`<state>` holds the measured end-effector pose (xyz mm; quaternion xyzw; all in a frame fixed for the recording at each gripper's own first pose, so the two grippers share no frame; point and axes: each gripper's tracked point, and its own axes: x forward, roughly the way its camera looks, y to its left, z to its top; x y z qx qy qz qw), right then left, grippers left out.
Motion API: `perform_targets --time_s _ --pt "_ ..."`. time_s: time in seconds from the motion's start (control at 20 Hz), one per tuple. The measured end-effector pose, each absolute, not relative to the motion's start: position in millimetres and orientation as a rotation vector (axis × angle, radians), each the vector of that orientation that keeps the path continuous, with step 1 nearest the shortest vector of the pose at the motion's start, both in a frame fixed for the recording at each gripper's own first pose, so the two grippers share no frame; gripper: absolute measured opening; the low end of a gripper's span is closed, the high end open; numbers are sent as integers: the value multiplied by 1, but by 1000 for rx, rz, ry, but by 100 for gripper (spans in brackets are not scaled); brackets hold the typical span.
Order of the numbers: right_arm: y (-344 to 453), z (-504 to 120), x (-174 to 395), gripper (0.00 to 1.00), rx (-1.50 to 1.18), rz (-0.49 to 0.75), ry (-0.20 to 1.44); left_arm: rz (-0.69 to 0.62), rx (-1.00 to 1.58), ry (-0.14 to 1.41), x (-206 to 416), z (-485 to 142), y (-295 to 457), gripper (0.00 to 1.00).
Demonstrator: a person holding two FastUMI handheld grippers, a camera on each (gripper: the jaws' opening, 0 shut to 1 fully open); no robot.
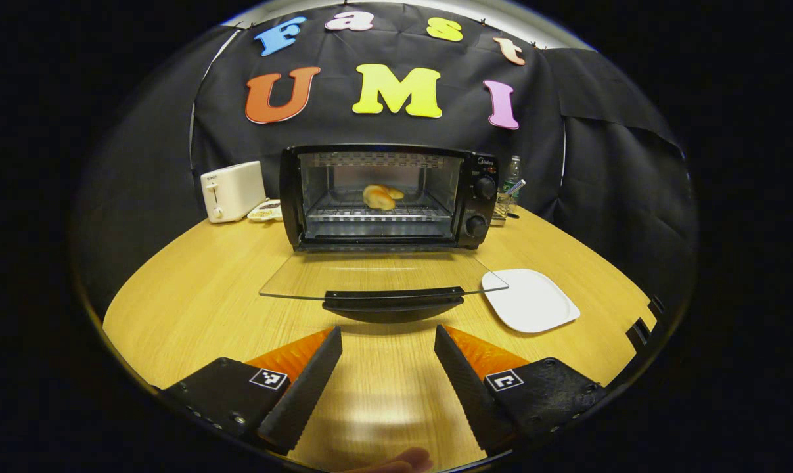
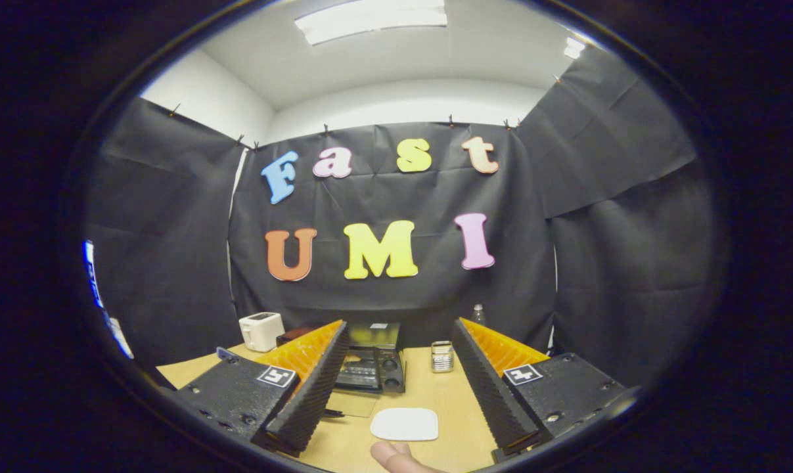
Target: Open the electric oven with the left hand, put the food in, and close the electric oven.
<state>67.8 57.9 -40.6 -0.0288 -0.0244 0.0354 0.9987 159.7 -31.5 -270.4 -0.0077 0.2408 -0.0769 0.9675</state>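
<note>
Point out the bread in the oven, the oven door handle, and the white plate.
bread (image 1: 382,196), left gripper view, middle of the roll
oven door handle (image 1: 393,295), left gripper view, black bar's centre
white plate (image 1: 531,301), left gripper view, bare centre

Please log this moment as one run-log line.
oven: door down | bread: on rack | plate: bare | left claw: open | right claw: open

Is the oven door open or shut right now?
Open. The oven door lies folded down flat over the table, leaving the bread on the rack exposed.
</note>
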Motion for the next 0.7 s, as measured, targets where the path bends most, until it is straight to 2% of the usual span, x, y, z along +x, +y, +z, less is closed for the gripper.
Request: perform_targets --time_s 0.2,0.5,0.7 --pt "47 -40 64 96 -72 66 -59 -169 32 517 166 -282 -43 94" --pt "42 -50 65 96 -62 81 -36 -116 66 485 186 -274 -34 94" --pt "37 -55 67 96 -62 75 -24 -99 24 516 193 -278 -31 94"
